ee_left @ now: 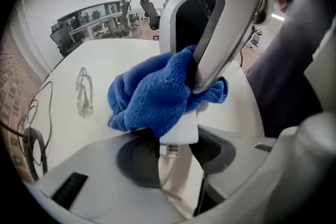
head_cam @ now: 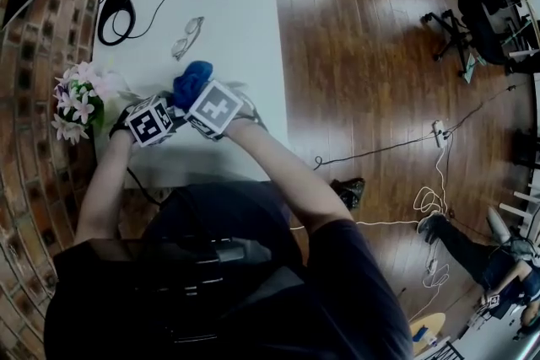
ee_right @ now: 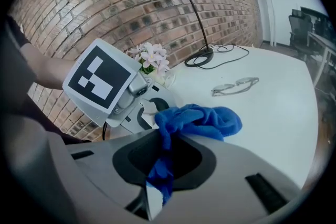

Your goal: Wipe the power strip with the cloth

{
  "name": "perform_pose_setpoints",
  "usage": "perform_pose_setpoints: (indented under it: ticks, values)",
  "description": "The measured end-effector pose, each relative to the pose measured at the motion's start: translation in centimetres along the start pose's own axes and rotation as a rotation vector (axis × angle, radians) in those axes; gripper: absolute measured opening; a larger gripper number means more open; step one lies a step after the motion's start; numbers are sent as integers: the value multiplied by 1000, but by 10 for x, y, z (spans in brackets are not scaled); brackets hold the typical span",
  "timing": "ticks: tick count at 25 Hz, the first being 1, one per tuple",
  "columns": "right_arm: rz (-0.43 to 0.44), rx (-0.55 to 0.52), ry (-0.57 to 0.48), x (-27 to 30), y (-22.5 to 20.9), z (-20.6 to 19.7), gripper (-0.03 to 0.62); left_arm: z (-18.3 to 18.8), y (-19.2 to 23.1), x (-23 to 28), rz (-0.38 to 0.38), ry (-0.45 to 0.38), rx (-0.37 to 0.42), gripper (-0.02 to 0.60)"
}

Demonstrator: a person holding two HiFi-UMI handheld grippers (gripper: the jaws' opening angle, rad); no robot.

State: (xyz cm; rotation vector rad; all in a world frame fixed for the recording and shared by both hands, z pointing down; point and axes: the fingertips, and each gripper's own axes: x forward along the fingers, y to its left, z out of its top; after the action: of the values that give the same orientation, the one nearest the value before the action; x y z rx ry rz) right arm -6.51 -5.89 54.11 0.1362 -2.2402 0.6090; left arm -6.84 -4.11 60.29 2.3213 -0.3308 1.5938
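Premises: a wood floor (head_cam: 363, 55) with a brick wall (head_cam: 34, 181) down the left of the head view. A white table (head_cam: 228, 4) fills the upper centre. On it are a lamp base (head_cam: 116, 13) at upper left, a pair of glasses (head_cam: 187, 36) just right of that, and flowers (head_cam: 78, 101) at the left edge; none of these is involved in the work. Both grippers meet at mid-frame over the near part of the table. The left gripper (ee_left: 176, 157) has its jaws partway apart and clamped on the white power strip (ee_left: 181, 131), which stands between them, raised off the table. This appears intended to steady the strip and present its faces for cleaning. The right gripper (ee_right: 163, 165) has its jaws nearly together, pinching a fold of the blue cloth (ee_left: 152, 94). The rest of the cloth bunches loosely and drapes over the top of the strip, touching it. In my judgement a wiping pass is under way, with one tool acting as a vice and the other as the wiper. How much of the strip has been cleaned cannot be told, as the cloth covers most of it.
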Motion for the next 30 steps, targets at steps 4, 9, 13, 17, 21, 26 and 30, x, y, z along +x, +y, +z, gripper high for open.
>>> perform_pose_setpoints:
  ticks: [4, 9, 13, 17, 21, 26, 30]
  values:
    - [16, 21, -11, -7, -7, -5, 54, 1, -4, 1, -34, 63, 20, 173]
    - [31, 39, -15, -18, -17, -13, 54, -2, 0, 3, -17, 75, 17, 173]
    - [44, 47, -17, -22, -21, -16, 54, -3, 1, 3, -19, 88, 7, 173]
    - [53, 51, -19, -29, -25, -20, 52, 0, -2, 2, -30, 112, 2, 173]
    - [54, 46, -19, -38, -32, -26, 54, 0, -2, 2, -19, 137, 2, 173]
    - [79, 54, -19, -47, -42, -32, 54, 1, -1, 3, 5, 149, -25, 172]
    - [96, 63, -27, -53, -49, -35, 54, -1, 1, 5, 21, 156, -34, 172]
